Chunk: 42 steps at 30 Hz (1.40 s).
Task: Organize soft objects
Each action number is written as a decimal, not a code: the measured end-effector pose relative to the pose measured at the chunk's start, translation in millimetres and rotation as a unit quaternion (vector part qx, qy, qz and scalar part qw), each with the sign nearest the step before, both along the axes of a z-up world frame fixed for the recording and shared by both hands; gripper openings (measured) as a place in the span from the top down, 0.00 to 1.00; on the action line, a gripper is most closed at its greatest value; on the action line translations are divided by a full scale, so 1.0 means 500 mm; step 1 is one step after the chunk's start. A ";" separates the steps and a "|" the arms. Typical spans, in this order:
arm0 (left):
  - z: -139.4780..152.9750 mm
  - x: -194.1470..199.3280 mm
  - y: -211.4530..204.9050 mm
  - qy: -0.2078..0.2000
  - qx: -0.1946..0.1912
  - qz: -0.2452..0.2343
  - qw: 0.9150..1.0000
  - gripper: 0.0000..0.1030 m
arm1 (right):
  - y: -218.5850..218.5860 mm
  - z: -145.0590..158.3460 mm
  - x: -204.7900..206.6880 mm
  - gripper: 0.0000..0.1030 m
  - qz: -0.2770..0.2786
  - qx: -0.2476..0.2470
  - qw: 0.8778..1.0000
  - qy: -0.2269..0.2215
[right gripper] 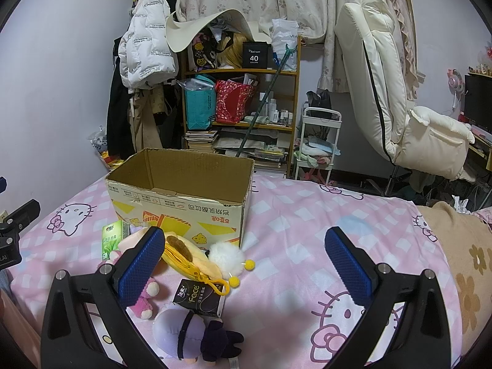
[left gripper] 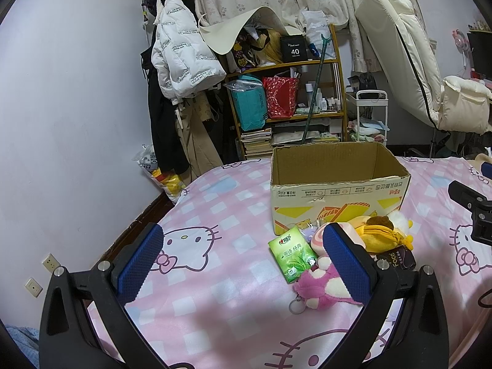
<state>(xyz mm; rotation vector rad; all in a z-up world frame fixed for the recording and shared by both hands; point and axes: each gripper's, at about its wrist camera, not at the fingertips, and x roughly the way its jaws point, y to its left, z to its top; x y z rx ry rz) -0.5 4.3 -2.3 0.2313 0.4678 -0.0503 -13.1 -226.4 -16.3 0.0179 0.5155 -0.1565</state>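
Both claws hang spread wide & hold nothing: left gripper [left gripper: 243, 261] above the bed's near-left stretch, right gripper [right gripper: 244, 264] above its near-right stretch, blue ribbed pads [right gripper: 346, 264] well apart. Step, as I judge it: the very start, since the cardboard box [left gripper: 338, 193] sits mid-bed w/ its top open & no toy visible inside, though its floor is hidden from both views. All soft stuff lies in 1 heap on the pink checked cat-print bedsheet [right gripper: 307, 230], just in front of the box's front wall. Heap: green tissue pack [left gripper: 292, 253], slick crinkly film, flat, nearest the left side; pink plush bear [left gripper: 321, 286], fuzzy, w/ metal keyring; yellow plush pouch [right gripper: 184, 253], zip & plastic clip, brown patch on top; white fluffy pompom [right gripper: 226, 256] w/ 2 small yellow balls, touching the pouch; dark "Face" tissue pack [right gripper: 200, 299], glossy, boxy; lilac plush doll [right gripper: 184, 332] w/ dark limbs, nearest the bed's near edge. Next move prob calls for picking 1 item at the heap's rim, lowering a claw so the pads straddle it, squeezing gently since plush compresses, then lifting over the box wall. Film packs likely slip; grip across the short side.
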 end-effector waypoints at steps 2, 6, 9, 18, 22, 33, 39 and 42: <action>0.000 0.000 0.000 0.000 0.000 0.000 1.000 0.01 | 0.000 0.000 0.000 0.00 0.000 0.000 1.000 0.000; 0.000 0.001 0.001 0.000 -0.001 0.001 1.000 0.01 | 0.001 0.000 0.000 0.00 -0.001 0.000 1.000 0.000; -0.001 0.001 0.001 0.000 -0.001 0.000 1.000 0.01 | 0.000 0.000 0.000 0.00 -0.001 0.000 1.000 0.000; -0.009 0.006 0.011 0.006 0.000 -0.003 1.000 0.01 | 0.013 0.001 0.000 0.00 0.000 0.000 1.000 0.001; -0.011 0.010 0.012 0.016 -0.001 -0.008 1.000 0.01 | 0.004 -0.004 0.001 0.00 0.002 0.001 1.000 0.005; -0.032 0.037 -0.026 0.075 -0.007 -0.048 0.996 0.01 | 0.009 -0.048 0.036 0.00 0.018 0.054 0.994 0.089; -0.061 0.055 -0.060 0.114 -0.002 -0.083 0.990 0.01 | -0.002 -0.077 0.053 0.00 0.019 0.083 0.987 0.133; -0.080 0.067 -0.077 0.135 0.000 -0.099 0.986 0.01 | -0.005 -0.088 0.064 0.00 0.019 0.091 0.984 0.153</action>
